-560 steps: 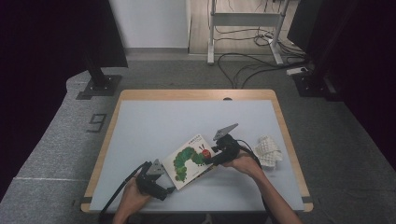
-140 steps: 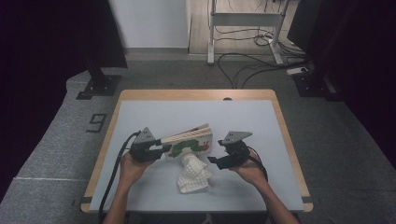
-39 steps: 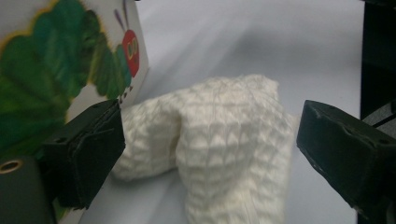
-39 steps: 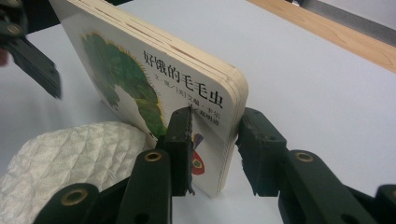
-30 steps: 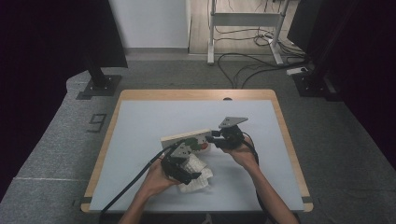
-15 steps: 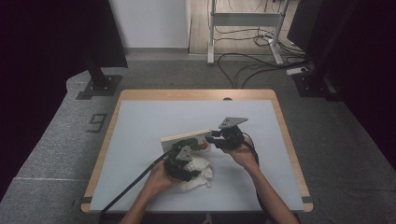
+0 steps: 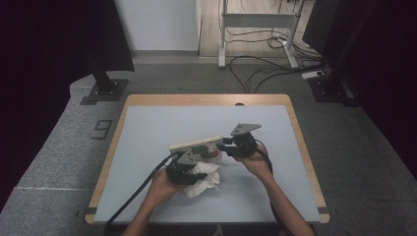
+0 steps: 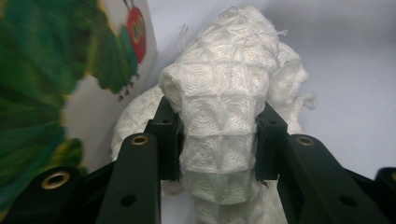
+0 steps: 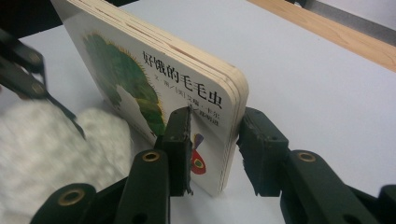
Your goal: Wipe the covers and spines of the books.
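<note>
We see left tongs [image 8: 217,140] just squeezed closed on white cloth [image 8: 224,107], cloth bunched between pads. Right tongs [image 9: 212,149] grip caterpillar book [image 9: 154,79] standing on edge on worktop [image 7: 147,128], just beside cloth.

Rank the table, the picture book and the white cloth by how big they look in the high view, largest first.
1. table: by far the largest.
2. picture book: stood on edge, so mostly its top edge shows.
3. white cloth: crumpled and partly hidden under the left gripper; close to the book, so this order is unsure.
</note>
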Tool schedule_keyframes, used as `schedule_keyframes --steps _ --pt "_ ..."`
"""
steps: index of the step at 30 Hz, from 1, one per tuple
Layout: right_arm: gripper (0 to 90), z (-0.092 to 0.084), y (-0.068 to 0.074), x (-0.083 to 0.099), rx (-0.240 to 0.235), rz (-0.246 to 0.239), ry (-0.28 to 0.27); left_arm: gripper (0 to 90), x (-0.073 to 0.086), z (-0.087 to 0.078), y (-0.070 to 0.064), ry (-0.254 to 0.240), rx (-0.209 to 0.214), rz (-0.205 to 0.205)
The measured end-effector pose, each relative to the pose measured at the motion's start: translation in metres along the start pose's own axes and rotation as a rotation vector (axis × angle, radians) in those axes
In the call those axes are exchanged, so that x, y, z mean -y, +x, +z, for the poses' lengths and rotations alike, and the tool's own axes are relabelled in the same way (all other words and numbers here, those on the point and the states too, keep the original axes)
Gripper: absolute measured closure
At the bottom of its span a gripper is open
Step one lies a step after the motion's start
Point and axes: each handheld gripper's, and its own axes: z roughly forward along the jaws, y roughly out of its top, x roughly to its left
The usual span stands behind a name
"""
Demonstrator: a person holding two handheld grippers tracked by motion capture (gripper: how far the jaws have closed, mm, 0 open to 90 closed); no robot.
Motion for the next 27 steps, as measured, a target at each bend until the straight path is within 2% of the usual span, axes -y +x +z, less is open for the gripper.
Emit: schedule_keyframes --steps 10,15,27 --pt "63.3 0.000 0.000 0.000 0.002 0.001 0.001 60.7 0.002 -0.021 -0.003 0.003 -0.019 -0.009" --pt "63.2 0.000 0.000 0.000 -0.001 0.004 -0.001 60.4 0.007 -0.037 -0.002 0.007 -0.052 -0.019" --pt "63.2 0.000 0.000 0.000 -0.001 0.002 -0.002 60.3 0.035 -0.074 0.007 0.007 -0.128 -0.072"
